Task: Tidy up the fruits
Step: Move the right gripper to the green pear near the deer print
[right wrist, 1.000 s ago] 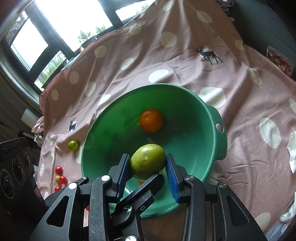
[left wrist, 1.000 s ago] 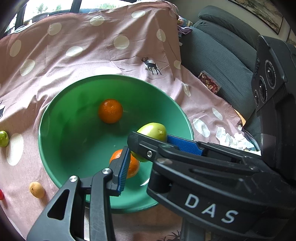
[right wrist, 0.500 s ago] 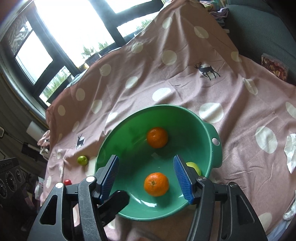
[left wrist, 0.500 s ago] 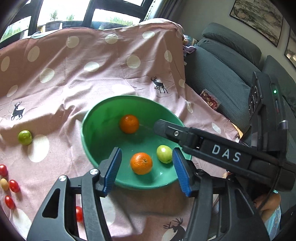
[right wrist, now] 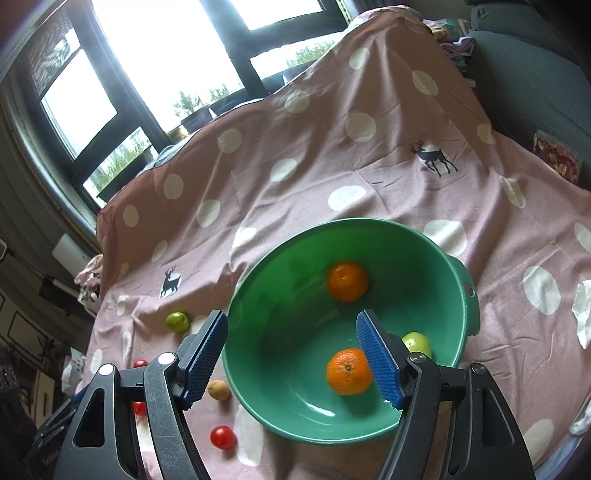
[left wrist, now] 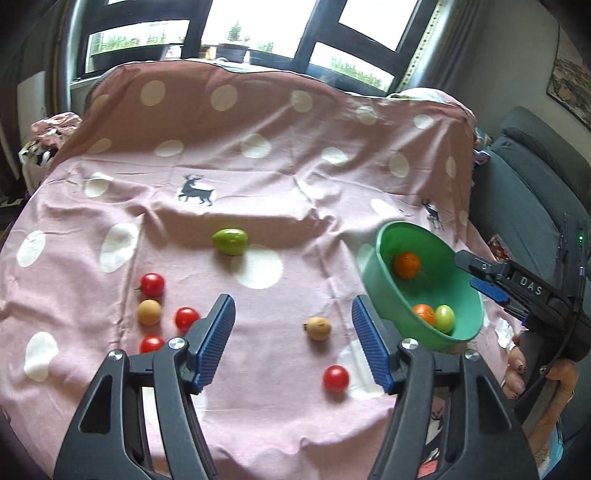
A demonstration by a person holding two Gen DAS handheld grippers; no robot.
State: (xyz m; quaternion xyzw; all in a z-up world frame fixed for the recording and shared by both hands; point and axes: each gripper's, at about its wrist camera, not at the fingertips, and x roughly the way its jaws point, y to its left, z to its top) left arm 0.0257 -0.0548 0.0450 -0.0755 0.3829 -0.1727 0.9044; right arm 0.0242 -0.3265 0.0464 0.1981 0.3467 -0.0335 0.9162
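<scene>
A green bowl (right wrist: pixel 258 369) (left wrist: pixel 384 280) sits on the pink dotted cloth and holds two oranges (right wrist: pixel 347 281) (right wrist: pixel 348 371) and a green fruit (right wrist: pixel 419 343). My right gripper (right wrist: pixel 291 360) is open and empty above the bowl's near side; it also shows in the left wrist view (left wrist: pixel 480 277) at the bowl's right rim. My left gripper (left wrist: pixel 293 341) is open and empty over the cloth, left of the bowl. On the cloth lie a green fruit (left wrist: pixel 229 241), several red tomatoes (left wrist: pixel 152 284) (left wrist: pixel 335 377) and two tan fruits (left wrist: pixel 318 328) (left wrist: pixel 149 312).
A grey sofa (left wrist: pixel 535 177) stands to the right of the cloth. Crumpled white tissue (right wrist: pixel 581 314) lies right of the bowl. Windows (left wrist: pixel 258 33) run along the back. The cloth's front edge (left wrist: pixel 295 454) is close below my left gripper.
My right gripper opened and let the green fruit drop into the bowl, then drew back. My left gripper pulled back and swung left, away from the bowl, over the loose fruits.
</scene>
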